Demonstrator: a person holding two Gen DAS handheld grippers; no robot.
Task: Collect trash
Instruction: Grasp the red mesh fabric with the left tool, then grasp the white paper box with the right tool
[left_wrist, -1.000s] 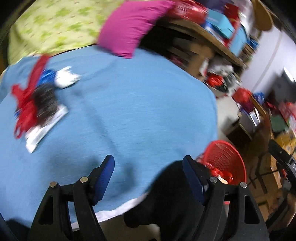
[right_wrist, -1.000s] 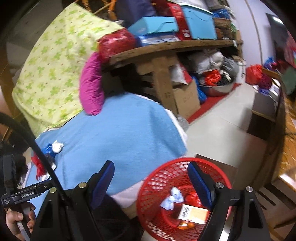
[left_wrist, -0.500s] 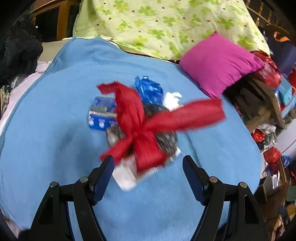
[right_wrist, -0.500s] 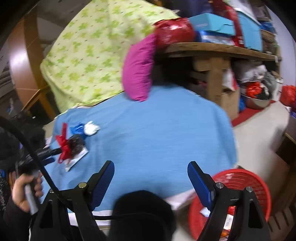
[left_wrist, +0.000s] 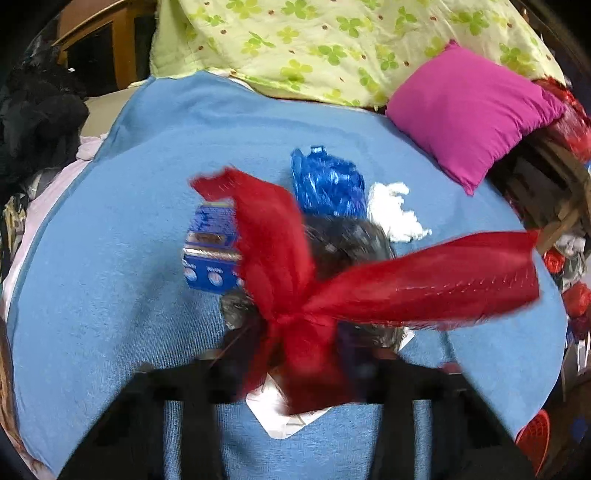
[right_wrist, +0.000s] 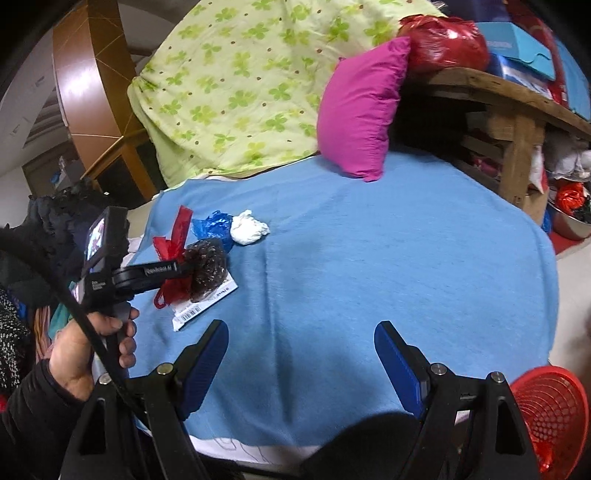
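Note:
A pile of trash lies on the blue blanket (left_wrist: 110, 295): a red ribbon bow (left_wrist: 295, 288), a dark mesh ball (left_wrist: 347, 236), a blue foil wrapper (left_wrist: 328, 181), a white crumpled tissue (left_wrist: 391, 214), a blue packet (left_wrist: 210, 254) and a white label card (left_wrist: 280, 413). My left gripper (left_wrist: 295, 362) is down at the bow's knot; its fingers are blurred and partly hidden by the ribbon. In the right wrist view it (right_wrist: 181, 269) reaches into the pile (right_wrist: 203, 258). My right gripper (right_wrist: 299, 354) is open and empty above the blanket's near edge.
A red mesh basket (right_wrist: 550, 406) stands on the floor at the lower right. A magenta pillow (right_wrist: 362, 110) and a green-patterned quilt (right_wrist: 236, 85) lie at the blanket's far side. A cluttered wooden shelf (right_wrist: 498, 96) stands to the right.
My left gripper has swung from the basket side to the trash pile and dropped onto the red bow. My right gripper has turned from the basket toward the blanket.

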